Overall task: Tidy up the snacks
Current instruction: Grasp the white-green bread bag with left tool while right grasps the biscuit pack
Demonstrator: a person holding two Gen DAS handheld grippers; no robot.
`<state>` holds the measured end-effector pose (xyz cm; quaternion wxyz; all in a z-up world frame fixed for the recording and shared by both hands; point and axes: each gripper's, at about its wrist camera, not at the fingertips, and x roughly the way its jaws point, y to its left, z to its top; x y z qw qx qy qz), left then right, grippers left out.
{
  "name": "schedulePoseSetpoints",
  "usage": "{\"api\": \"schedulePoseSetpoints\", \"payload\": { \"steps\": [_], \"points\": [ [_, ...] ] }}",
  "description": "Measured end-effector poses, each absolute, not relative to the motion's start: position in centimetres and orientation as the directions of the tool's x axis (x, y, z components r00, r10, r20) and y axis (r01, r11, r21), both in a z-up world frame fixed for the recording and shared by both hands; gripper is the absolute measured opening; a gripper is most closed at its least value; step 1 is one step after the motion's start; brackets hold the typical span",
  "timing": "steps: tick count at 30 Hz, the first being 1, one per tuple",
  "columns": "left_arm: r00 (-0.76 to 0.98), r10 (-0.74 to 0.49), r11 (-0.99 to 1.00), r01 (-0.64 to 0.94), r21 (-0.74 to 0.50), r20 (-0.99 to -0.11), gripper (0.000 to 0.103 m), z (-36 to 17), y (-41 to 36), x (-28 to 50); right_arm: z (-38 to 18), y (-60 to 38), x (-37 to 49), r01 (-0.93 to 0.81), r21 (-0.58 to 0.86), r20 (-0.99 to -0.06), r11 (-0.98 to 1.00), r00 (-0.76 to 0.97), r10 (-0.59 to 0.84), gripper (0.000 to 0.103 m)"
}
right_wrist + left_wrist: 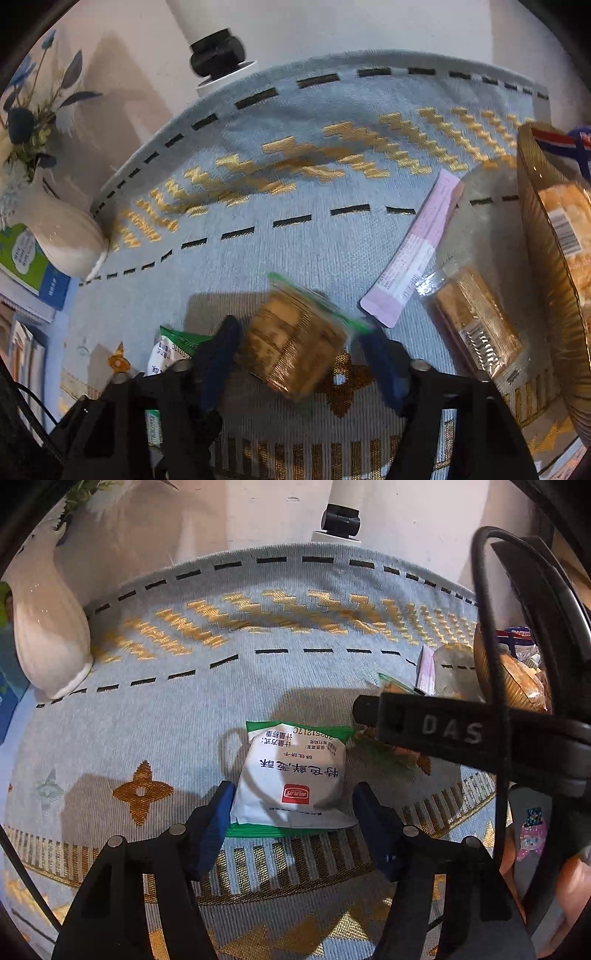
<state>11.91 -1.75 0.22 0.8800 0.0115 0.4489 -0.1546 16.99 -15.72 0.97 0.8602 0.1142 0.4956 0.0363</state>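
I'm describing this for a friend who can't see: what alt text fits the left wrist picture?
A white and green snack packet lies on a pale blue patterned tablecloth between the blue pads of the left gripper, which touch or nearly touch its sides. The right gripper reaches in from the right. A white vase stands at far left.

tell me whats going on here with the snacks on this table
A person is sorting snacks on a patterned tablecloth with a handheld gripper in each hand. The left gripper straddles a white and green snack packet; its left pad touches the packet's edge, the right pad is still apart. The right gripper brackets a clear pack of brown biscuits, apparently closing on it. Both snacks still lie on the cloth. A pink sachet and another biscuit pack wait beside a gold basket already holding snacks.
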Motion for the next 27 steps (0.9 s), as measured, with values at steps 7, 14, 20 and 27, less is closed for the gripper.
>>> {"api": "schedulePoseSetpoints", "payload": {
  "steps": [7, 14, 20, 27],
  "points": [
    [0.564, -0.227, 0.957, 0.28, -0.075, -0.794, 0.053, 0.3, -2.1, 11.6, 1.0, -16.1, 16.4, -0.005, 0.236, -0.846, 0.972, 0.491, 0.208, 0.051],
    [0.544, -0.264, 0.95, 0.292, -0.115, -0.797, 0.05, 0.5, -1.1, 9.4, 1.3, -16.6, 12.9, -0.099, 0.242, -0.844, 0.965, 0.469, 0.26, 0.05],
    [0.564, -0.257, 0.945, 0.315, -0.083, -0.785, 0.05, 1.2, -1.2, 3.7, 1.8, -17.1, 7.8, -0.203, 0.248, -0.838, 0.947, 0.446, 0.315, 0.05],
    [0.593, -0.261, 0.951, 0.291, -0.1, -0.762, 0.05, 1.7, -0.8, -0.1, 3.1, -18.9, 0.5, -0.296, 0.16, -0.839, 0.942, 0.462, 0.288, 0.05]
  ]
}}
